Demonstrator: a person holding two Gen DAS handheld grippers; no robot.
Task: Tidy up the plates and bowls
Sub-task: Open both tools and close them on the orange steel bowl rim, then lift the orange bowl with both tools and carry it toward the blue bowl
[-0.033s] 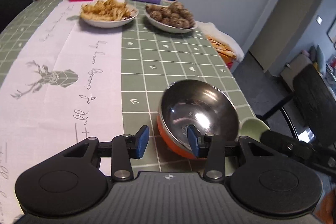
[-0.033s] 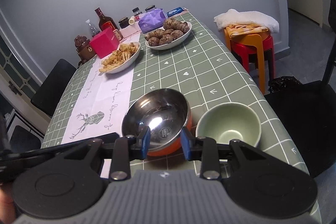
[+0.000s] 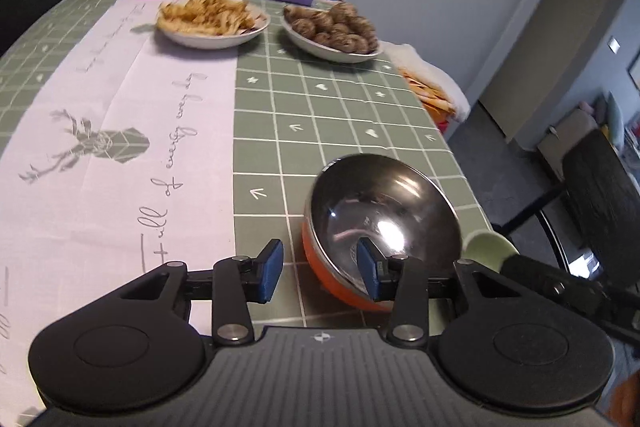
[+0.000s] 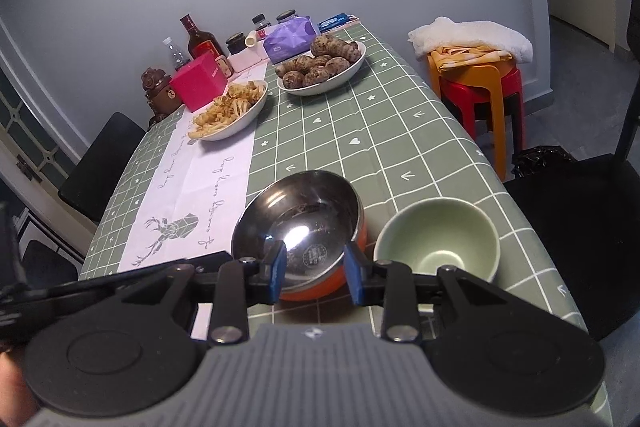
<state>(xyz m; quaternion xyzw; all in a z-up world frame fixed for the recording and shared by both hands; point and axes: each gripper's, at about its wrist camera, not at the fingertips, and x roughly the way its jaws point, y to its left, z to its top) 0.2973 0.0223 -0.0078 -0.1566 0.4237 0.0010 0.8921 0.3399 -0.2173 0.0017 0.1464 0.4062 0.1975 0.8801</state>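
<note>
At the near edge of the table [image 4: 400, 131], the left gripper [image 3: 320, 269] stands partly open. One blue pad hangs inside the steel bowl [image 3: 384, 219] and the other outside its orange wall, so they straddle the near rim. Neither pad looks pressed against it yet, so it holds nothing. The right gripper [image 4: 316, 273] is a little narrower and also empty, hovering over the near side of the same bowl; whether it touches the rim cannot be told. The bowl sits close to the table's front corner and seems tipped a little. A green bowl [image 4: 438, 243] stands upright just beside it on the right. The steel bowl is probably light and stiff, with a slick polished inside, so it may skate or rock if nudged. The thin rim, pinched with one pad inside and one outside, looks like the best place to grip. The green bowl looks thicker-walled and likely heavier, and it might chip if knocked. Farther back, well apart from both bowls, are a plate of fries [image 4: 232, 107] and a plate of brown roots [image 4: 320, 67]. Behind them, by the wall, are a pink box [image 4: 200, 81] and a bottle [image 4: 202, 39].
</note>
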